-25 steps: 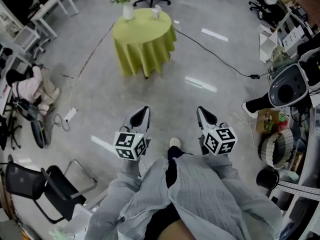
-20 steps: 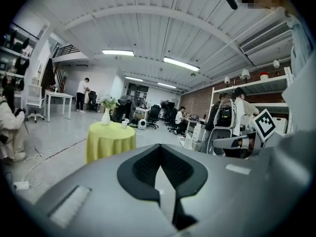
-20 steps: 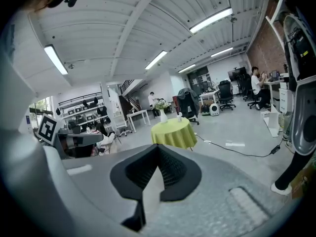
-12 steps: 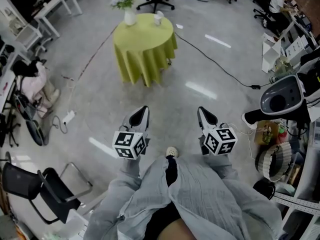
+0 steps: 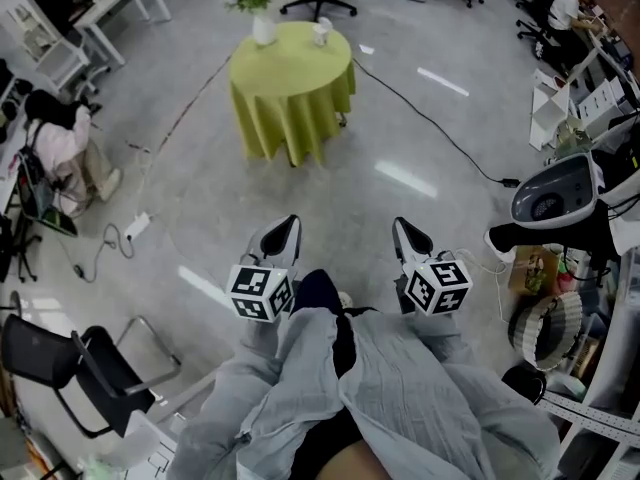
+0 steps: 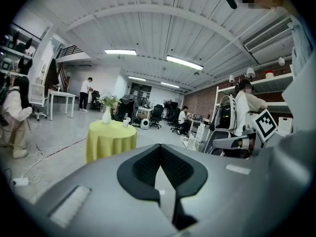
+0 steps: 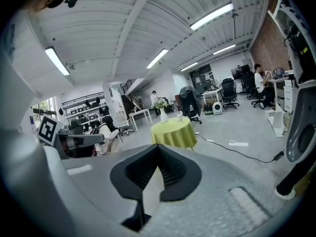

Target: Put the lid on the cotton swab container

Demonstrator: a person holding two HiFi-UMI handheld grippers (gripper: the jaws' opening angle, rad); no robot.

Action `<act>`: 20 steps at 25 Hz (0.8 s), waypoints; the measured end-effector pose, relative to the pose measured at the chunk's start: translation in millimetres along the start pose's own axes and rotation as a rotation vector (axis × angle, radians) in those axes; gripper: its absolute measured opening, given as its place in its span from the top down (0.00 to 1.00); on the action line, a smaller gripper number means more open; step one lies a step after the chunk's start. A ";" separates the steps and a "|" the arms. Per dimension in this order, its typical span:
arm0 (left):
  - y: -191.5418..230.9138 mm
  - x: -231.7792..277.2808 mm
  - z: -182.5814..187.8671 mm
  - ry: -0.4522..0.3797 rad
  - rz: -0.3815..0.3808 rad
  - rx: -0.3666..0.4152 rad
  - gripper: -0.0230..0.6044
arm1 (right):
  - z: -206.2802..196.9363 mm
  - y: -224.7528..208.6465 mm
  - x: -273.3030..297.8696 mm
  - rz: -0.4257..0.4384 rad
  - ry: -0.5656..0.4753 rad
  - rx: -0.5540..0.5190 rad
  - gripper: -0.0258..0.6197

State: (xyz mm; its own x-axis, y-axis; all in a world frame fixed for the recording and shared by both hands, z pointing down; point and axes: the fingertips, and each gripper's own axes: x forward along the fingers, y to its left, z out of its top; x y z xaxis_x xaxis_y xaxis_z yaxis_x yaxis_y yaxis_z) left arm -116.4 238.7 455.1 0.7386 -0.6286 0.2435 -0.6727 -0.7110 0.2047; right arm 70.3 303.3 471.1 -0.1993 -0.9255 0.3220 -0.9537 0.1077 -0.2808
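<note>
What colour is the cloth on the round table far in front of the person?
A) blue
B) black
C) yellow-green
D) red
C: the tablecloth hanging down around the table is yellow-green, and a white vase with a plant stands on top of it.

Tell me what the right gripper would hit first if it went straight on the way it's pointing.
Nothing close: open floor lies ahead of the right gripper, jaws shut and empty. Its line seems to end at the round table with the yellow-green cloth, well off, though depth is hard to judge.
</note>
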 end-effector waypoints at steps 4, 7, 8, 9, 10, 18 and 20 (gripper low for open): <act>-1.0 -5.9 -11.9 0.026 0.006 -0.015 0.93 | -13.9 1.7 -2.5 0.002 0.030 0.018 0.96; -0.4 -5.0 -16.8 0.043 0.007 -0.019 0.93 | -18.7 0.7 -0.5 0.002 0.043 0.024 0.96; 0.0 -3.5 -17.8 0.048 0.006 -0.019 0.93 | -19.3 -0.4 1.0 0.000 0.046 0.027 0.96; 0.3 -1.6 -18.0 0.051 0.003 -0.019 0.93 | -19.3 -1.8 2.8 -0.002 0.048 0.031 0.96; 0.8 0.7 -17.4 0.054 0.001 -0.018 0.93 | -18.8 -3.2 4.8 -0.003 0.050 0.033 0.96; 16.5 34.9 -1.8 0.058 -0.013 -0.005 0.93 | -2.0 -15.7 33.1 -0.005 0.045 0.041 0.96; 21.9 48.1 3.3 0.057 -0.019 -0.002 0.93 | 4.1 -21.7 45.3 -0.008 0.043 0.043 0.96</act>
State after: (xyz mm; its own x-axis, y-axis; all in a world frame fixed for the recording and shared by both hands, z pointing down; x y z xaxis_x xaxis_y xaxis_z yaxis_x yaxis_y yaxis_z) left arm -95.5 191.8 468.1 0.7474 -0.5961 0.2933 -0.6588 -0.7219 0.2117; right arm 82.9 257.5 488.1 -0.2017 -0.9099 0.3626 -0.9451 0.0836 -0.3160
